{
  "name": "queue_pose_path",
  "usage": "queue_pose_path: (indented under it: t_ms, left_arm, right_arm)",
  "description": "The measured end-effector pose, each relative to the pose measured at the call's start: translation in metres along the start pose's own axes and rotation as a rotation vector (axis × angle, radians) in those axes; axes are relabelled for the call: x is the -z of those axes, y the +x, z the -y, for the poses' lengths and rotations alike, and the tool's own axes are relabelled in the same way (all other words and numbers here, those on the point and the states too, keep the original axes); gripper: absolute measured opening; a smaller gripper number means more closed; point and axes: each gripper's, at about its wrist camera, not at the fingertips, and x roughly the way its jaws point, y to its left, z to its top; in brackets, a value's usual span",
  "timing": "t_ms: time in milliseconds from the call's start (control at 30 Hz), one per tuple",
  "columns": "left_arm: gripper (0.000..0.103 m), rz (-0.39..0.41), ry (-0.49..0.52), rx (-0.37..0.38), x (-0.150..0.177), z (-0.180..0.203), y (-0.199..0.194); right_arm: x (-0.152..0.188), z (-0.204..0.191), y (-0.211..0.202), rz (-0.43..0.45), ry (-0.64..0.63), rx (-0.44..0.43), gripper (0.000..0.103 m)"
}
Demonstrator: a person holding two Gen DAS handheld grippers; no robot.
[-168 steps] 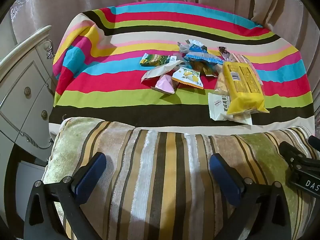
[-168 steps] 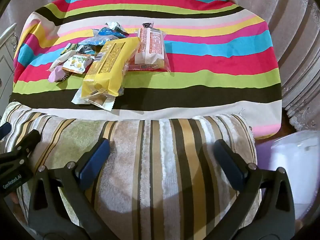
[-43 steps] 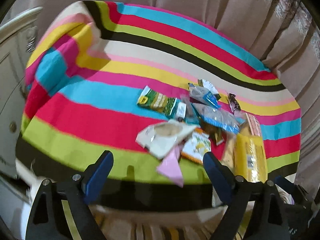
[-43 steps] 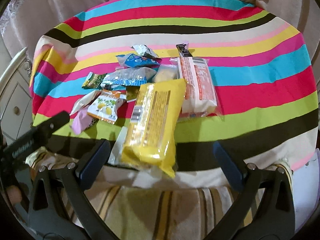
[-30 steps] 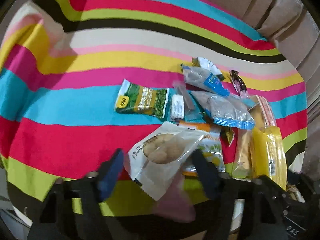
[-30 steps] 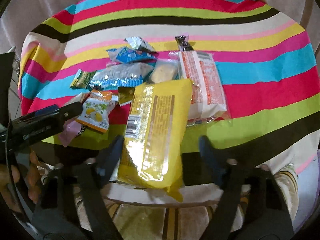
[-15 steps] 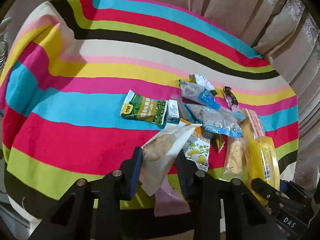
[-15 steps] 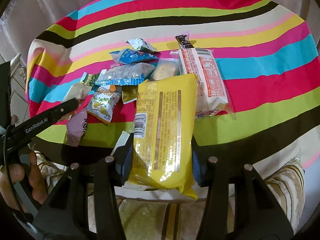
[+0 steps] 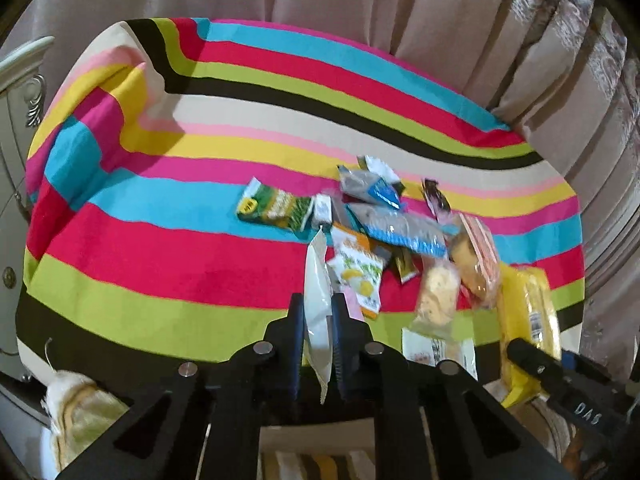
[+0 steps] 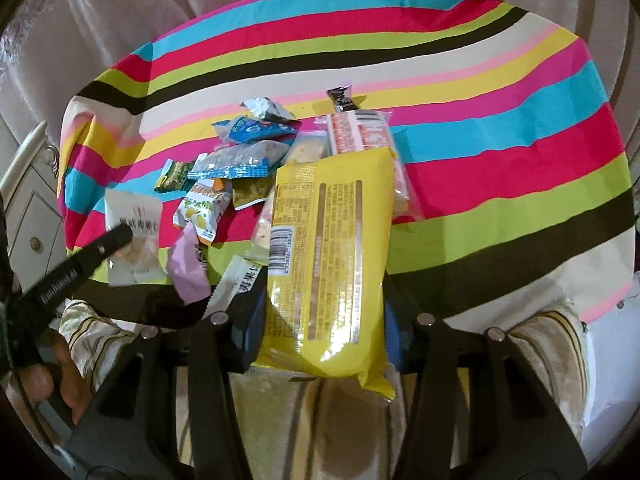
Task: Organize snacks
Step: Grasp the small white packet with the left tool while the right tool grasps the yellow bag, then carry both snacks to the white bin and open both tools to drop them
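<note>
My left gripper (image 9: 318, 314) is shut on a white snack packet (image 9: 317, 280), which stands edge-on between the fingers just above the striped tablecloth (image 9: 160, 240). My right gripper (image 10: 323, 324) is shut on a large yellow packet (image 10: 328, 248), its lower end between the blue pads. The other snacks lie in a pile on the cloth: a green packet (image 9: 276, 206), blue-edged packets (image 9: 400, 228), a lemon-print packet (image 9: 356, 272), a pink packet (image 10: 186, 268) and a long orange-and-white pack (image 10: 360, 136). In the right wrist view the left gripper (image 10: 120, 236) holds the white packet (image 10: 134, 216) at the left.
Beige curtains (image 9: 360, 20) hang close behind the round table. A white cabinet with drawers (image 9: 16, 120) stands at its left. A striped cushion (image 10: 348, 420) lies at the near edge under the grippers. A person's hand (image 10: 48, 380) shows at lower left.
The left jaws closed on the white packet and lifted it, so it turned edge-on. The right jaws closed on the yellow packet and raised its near end. Both grippers moved in over the table.
</note>
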Motion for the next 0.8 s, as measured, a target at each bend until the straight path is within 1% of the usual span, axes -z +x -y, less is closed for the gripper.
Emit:
queue_pose_path:
  t_ms: [100,200,400,467,567,633,733,800]
  left_arm:
    - [0.013,0.008,0.001,0.003,0.004,0.005,-0.005]
    - [0.013,0.017,0.005,0.021,0.009,0.016,-0.012]
    - [0.013,0.053,0.021,0.099,0.023,0.046,-0.032]
    - [0.013,0.061,0.033,0.137,0.025,0.059,-0.039]
    - [0.013,0.049,0.057,0.208,0.03,0.081,-0.043]
    - [0.013,0.028,0.072,0.266,0.035,0.1,-0.044]
    - [0.013,0.001,0.104,0.33,0.043,0.127,-0.044]
    - [0.013,-0.023,0.137,0.384,0.049,0.15,-0.046]
  right_arm:
    - [0.003,0.007,-0.008,0.012,0.004,0.005,0.052]
    - [0.006,0.016,-0.015,0.026,0.013,0.018,0.052]
    - [0.013,0.04,-0.029,0.043,0.042,0.034,0.052]
    - [0.015,0.05,-0.036,0.05,0.057,0.034,0.052]
    - [0.021,0.07,-0.049,0.069,0.08,0.049,0.052]
    - [0.026,0.086,-0.057,0.078,0.097,0.053,0.052]
    - [0.035,0.11,-0.072,0.098,0.13,0.052,0.052]
    - [0.041,0.127,-0.083,0.112,0.153,0.07,0.052]
